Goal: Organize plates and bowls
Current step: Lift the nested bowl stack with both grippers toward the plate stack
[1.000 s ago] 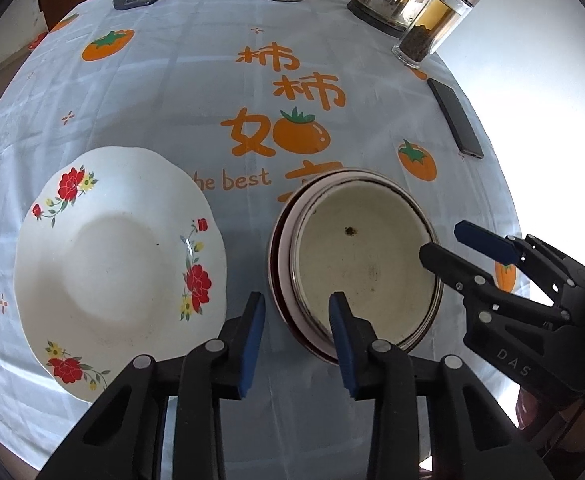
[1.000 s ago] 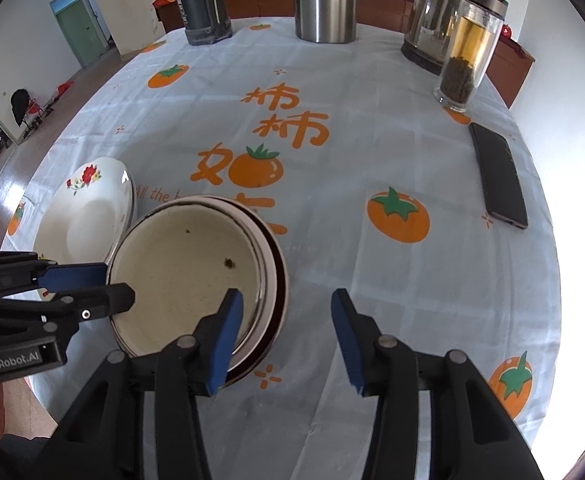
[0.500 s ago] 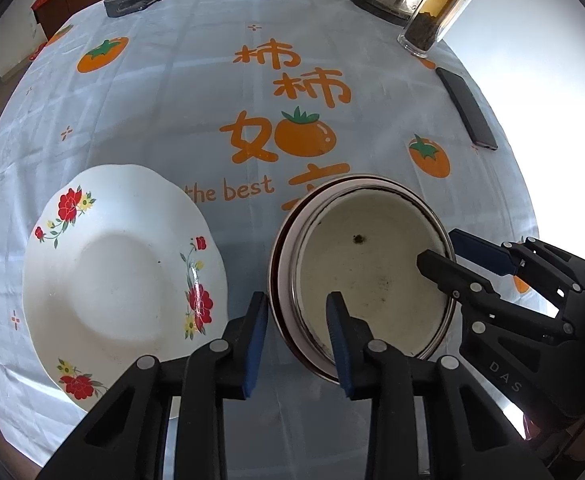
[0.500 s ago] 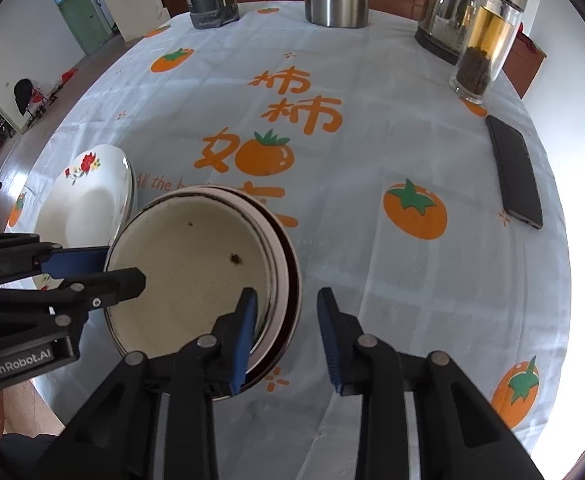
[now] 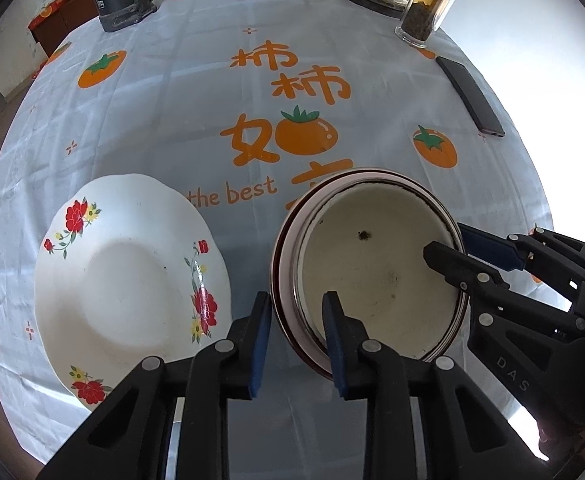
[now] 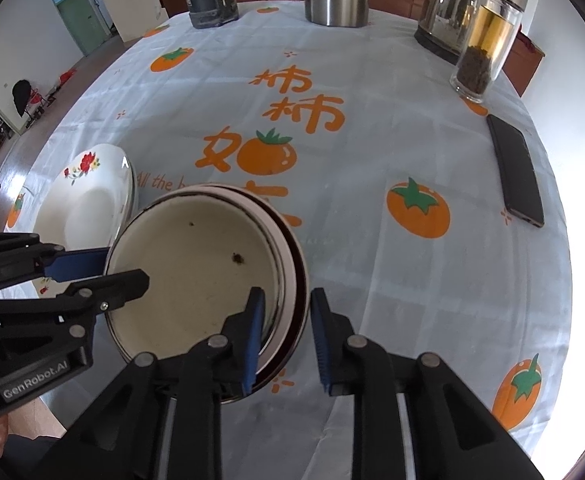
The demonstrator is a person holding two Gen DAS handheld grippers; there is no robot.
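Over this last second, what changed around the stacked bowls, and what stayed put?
Both grippers have been closing their jaws over opposite rims of the stacked bowls: the left gripper at the left rim, the right gripper at the right rim. Whether either grip is firm I cannot tell. The floral plate, phone and tea jar stayed put.

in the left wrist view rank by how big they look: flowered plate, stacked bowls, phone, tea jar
1. flowered plate and stacked bowls: look about alike, so unranked; both sit nearest the camera, which inflates them.
2. phone
3. tea jar: close to the phone, far off and cut by the frame edge, so unsure.
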